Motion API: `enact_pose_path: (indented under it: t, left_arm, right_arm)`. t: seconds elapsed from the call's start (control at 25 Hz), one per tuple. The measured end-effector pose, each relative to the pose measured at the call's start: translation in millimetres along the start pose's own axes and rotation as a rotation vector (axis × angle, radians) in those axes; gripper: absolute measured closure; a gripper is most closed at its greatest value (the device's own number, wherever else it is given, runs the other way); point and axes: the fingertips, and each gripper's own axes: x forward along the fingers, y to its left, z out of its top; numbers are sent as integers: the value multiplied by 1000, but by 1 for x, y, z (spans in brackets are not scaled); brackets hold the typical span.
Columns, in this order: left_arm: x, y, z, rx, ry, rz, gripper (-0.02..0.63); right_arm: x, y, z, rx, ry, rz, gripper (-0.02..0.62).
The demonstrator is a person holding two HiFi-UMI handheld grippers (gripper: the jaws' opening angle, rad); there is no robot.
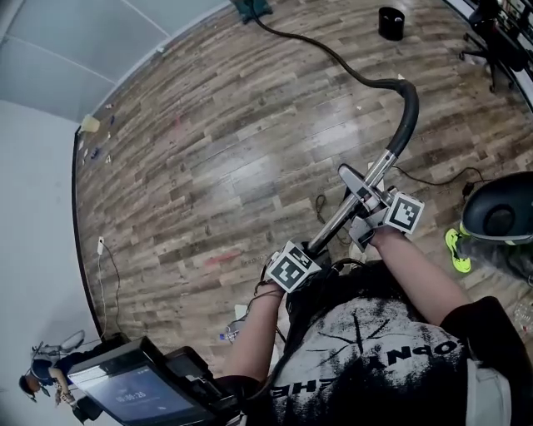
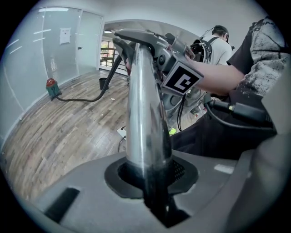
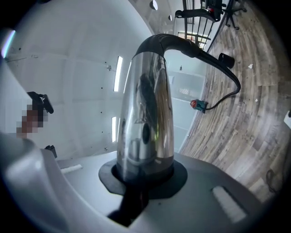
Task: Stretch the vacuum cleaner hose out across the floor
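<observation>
The vacuum's chrome wand (image 1: 358, 195) slants up across the middle of the head view. Its black hose (image 1: 333, 58) arcs off the top of the wand and trails over the wood floor to the small teal vacuum body (image 1: 250, 8) at the far edge. My left gripper (image 1: 316, 245) is shut on the wand's lower end, with the tube (image 2: 143, 118) rising between its jaws. My right gripper (image 1: 368, 197) is shut on the wand higher up, near the handle. In the right gripper view the tube (image 3: 145, 113) fills the jaws, and the hose (image 3: 227, 73) runs to the vacuum body (image 3: 198, 104).
A black bin (image 1: 391, 22) stands near the hose at the far right, beside an office chair (image 1: 491, 33). A dark round object (image 1: 500, 215) and a yellow-green shoe (image 1: 455, 250) are at the right. A screen device (image 1: 133, 389) is bottom left. A white wall (image 1: 33, 208) borders the left.
</observation>
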Motion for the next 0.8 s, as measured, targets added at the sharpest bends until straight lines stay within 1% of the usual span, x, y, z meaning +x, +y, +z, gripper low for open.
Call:
enact_pose_path:
  t: [0.16,0.4,0.56,0.8]
  left_arm:
    - [-3,-16,-22,-25,0,5,518]
    - [-19,-34,-60,-30,-22,14,518]
    - [-32,-55,-105,-45,-24,11,518]
    - [-41,-89,-171,-74,-12,-9,518]
  right_arm:
    - [-9,5,-24,10,21,0,545]
    - [-14,28,-68,-10,32,9,545]
    - [-23,44,-114,-7,45,-1,545]
    - [-45,54,-183,22,61,-11,545]
